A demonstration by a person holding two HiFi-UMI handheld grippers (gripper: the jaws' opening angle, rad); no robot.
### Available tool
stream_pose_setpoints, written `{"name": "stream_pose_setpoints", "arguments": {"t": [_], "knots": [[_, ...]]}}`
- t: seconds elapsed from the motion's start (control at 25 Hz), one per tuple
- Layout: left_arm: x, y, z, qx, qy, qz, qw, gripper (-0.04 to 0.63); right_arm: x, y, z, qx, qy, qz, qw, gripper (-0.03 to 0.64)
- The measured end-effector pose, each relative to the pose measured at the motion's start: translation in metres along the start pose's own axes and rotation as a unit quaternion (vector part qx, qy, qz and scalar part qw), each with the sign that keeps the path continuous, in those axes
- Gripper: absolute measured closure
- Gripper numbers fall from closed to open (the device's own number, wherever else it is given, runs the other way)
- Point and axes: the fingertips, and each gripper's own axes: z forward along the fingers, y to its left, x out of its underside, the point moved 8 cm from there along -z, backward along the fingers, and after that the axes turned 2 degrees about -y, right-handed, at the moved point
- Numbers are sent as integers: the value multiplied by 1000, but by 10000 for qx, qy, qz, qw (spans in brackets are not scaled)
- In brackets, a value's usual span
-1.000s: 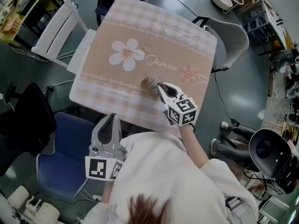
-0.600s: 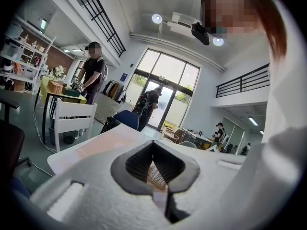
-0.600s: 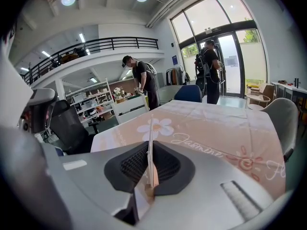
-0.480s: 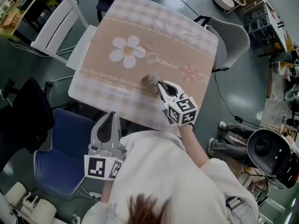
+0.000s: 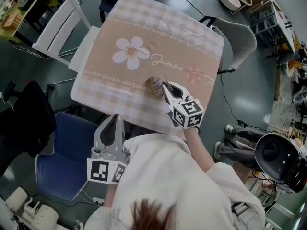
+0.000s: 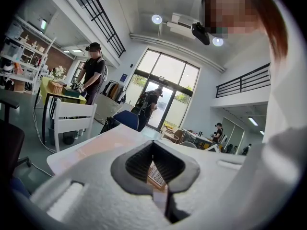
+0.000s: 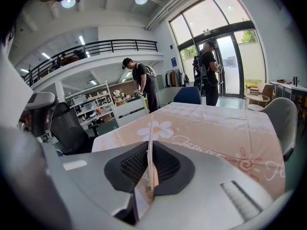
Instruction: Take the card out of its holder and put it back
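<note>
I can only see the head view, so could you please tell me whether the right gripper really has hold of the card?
Observer: Yes. In the right gripper view, the right gripper has its fingers closed on a thin card, which stands edge-on to the camera.
Operator: Thank you. Is the left gripper carrying anything?
Observer: No. In the left gripper view, the left gripper has its fingers meeting at the tips, with nothing held between them.
</note>
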Motion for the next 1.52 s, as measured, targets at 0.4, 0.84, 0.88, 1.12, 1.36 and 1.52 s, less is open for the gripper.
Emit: {"name": "stream_pose_setpoints", "arguments": {"t": [0.4, 0.84, 0.88, 1.12, 1.36, 1.52], "knots": [[2, 1, -3, -13, -57, -55, 10000, 595, -13, 3, -8, 79, -190, -15, 9998, 598], [1, -1, -8, -22, -130, -54, 9999, 595, -30, 5, -19, 134, -464, -15, 9988, 598], [1, -1, -9, -22, -134, -55, 9999, 595, -32, 6, -21, 137, -491, -23, 9987, 598], [2, -5, -12, -10, -159, -36, 9999, 595, -36, 7, -25, 117, -581, -64, 9982, 598], [3, -11, -15, -31, -209, -7, 9998, 595, -40, 8, -34, 73, -741, -32, 9972, 598], [4, -20, -17, -90, -241, 107, 9996, 595, -48, 6, -45, 10, -948, -21, 9955, 598]]}}
